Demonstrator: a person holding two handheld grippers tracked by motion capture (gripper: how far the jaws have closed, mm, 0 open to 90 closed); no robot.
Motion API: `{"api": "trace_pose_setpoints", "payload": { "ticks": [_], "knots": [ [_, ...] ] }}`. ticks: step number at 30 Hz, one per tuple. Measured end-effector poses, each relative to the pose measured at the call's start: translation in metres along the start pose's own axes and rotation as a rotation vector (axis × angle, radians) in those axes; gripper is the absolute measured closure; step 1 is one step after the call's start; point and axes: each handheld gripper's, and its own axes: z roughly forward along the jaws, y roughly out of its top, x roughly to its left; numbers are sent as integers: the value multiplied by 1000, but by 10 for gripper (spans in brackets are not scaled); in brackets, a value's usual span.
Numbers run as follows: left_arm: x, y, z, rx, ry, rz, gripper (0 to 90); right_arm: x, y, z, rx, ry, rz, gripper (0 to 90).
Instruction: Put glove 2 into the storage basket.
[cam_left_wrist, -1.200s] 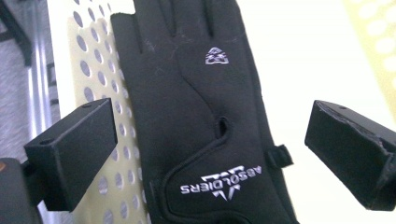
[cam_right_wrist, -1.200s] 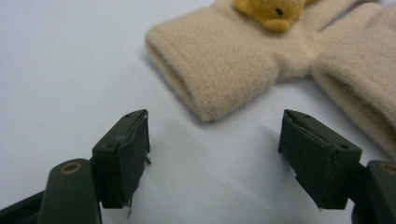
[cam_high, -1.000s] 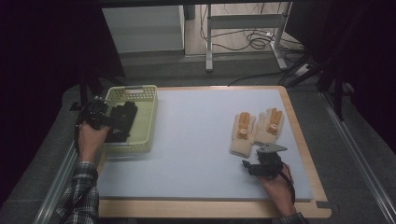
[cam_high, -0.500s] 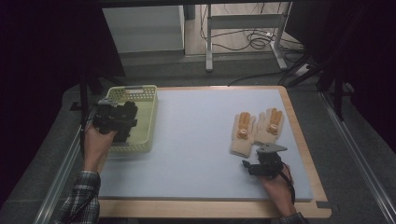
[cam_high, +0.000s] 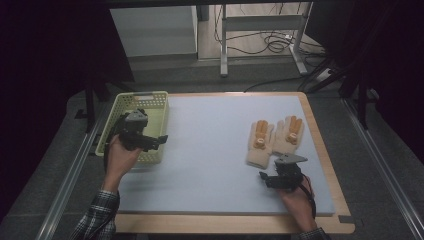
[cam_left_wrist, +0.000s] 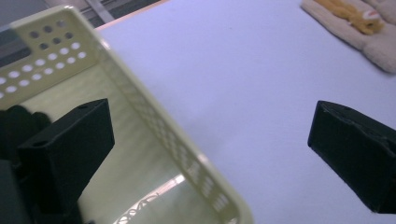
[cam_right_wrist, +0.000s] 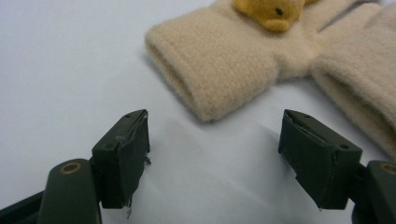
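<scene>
While the right gripper (cam_high: 270, 176) sits low at the near right of the pale lavender-blue tabletop (cam_high: 210, 150), its jaws are spread wide with nothing between them; just bare mat shows in the gap in the right gripper view. Right in front of them lies the pair of cream fleece gloves with orange-yellow bear faces (cam_high: 274, 139), side by side and flat on the tabletop, fingers pointing away from the person; the cuff of the nearer cream glove (cam_right_wrist: 224, 74) is just beyond the jaw tips, close but not touching (the second glove (cam_right_wrist: 364, 88) lies beside it, its edge touching the first).

Over on the left, the left gripper (cam_high: 159, 139) hangs over the right wall of the pale yellow perforated plastic basket (cam_high: 152, 100); its jaws are spread too, one over the basket's inside and the other over the open tabletop, with the basket rim (cam_left_wrist: 154, 126) running between them, untouched. Something dark lies in the basket at the far left of the left gripper view; can't tell what it is.
</scene>
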Motion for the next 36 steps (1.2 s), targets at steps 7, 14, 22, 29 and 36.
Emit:
{"api": "trace_pose_setpoints", "payload": {
  "ticks": [7,14,22,29,36],
  "knots": [
    [-26,1,6,-28,-60,35,6,0,0,0,0,0,0,242],
    [-56,-4,11,-47,-111,100,7,0,0,0,0,0,0,242],
    [-79,-25,25,-55,-188,87,4,0,0,0,0,0,1,241],
    [-90,-53,40,0,-180,91,3,0,0,0,0,-1,0,241],
    [-91,-78,52,81,-126,90,3,0,0,0,0,-1,0,241]
  ]
}}
